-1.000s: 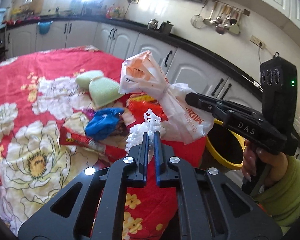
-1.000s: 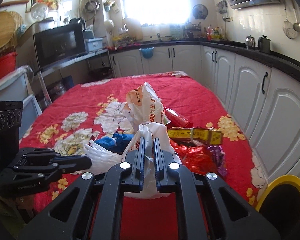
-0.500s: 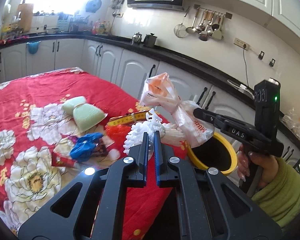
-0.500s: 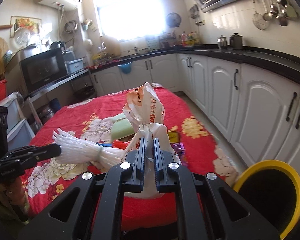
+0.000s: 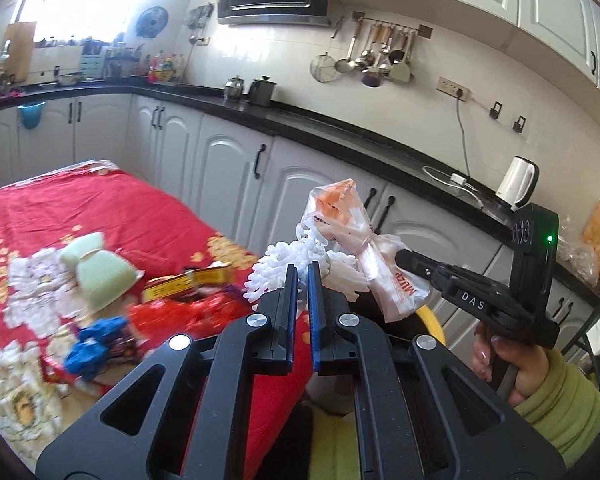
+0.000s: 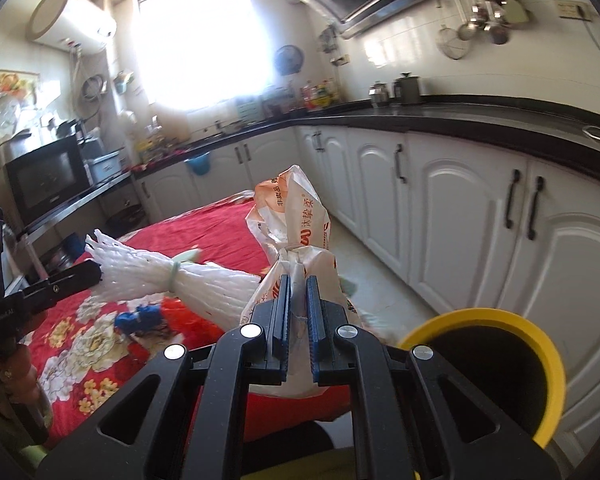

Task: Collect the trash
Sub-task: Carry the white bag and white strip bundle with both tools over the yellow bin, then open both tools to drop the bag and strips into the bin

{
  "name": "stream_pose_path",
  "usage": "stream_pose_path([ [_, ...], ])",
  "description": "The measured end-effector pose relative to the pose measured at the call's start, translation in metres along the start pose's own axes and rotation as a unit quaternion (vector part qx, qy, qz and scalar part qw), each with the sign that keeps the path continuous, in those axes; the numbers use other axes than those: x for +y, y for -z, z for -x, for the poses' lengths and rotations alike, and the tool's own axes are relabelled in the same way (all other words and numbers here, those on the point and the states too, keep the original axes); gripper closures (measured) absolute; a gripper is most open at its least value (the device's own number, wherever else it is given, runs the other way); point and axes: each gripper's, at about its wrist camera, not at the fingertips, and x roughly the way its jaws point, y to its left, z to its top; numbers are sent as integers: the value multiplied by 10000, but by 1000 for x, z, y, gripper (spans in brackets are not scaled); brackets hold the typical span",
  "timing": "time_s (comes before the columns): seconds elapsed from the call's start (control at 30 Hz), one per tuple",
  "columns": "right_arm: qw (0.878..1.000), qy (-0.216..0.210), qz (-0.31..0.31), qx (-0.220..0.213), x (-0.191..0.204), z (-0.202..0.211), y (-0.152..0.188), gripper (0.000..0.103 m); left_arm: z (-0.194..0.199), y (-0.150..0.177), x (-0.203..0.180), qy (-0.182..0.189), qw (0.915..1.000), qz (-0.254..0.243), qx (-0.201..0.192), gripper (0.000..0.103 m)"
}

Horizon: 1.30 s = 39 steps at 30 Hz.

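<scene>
Left gripper (image 5: 302, 280) clamps the white foam-net bundle (image 5: 284, 270), right gripper (image 6: 298, 300) the tied orange-white plastic bag (image 6: 292, 216); carry both squarely above the yellow-rimmed bin (image 6: 540, 344) before releasing

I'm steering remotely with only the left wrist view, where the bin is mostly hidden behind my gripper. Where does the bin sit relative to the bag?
Observer: The yellow-rimmed bin stands on the floor, lower right of the tied plastic bag.
Operator: Is the bag over it yet?
Observer: No, the bag hangs left of the rim.
Operator: Right gripper's hold?
Observer: The right gripper is shut on the bag below its knot.
</scene>
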Motion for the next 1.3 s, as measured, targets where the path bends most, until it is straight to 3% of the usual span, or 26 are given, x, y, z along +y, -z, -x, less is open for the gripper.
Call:
stream_pose_path([
  [0.63,9924,1107,-542,-9,-87,38,26,95,-88,17,-59,387,9973,-240,571,101],
  [1.3,9769,1436,-1491,536,-148,24,68,95,-155,55,-85,422,9905,-397,1245,101],
])
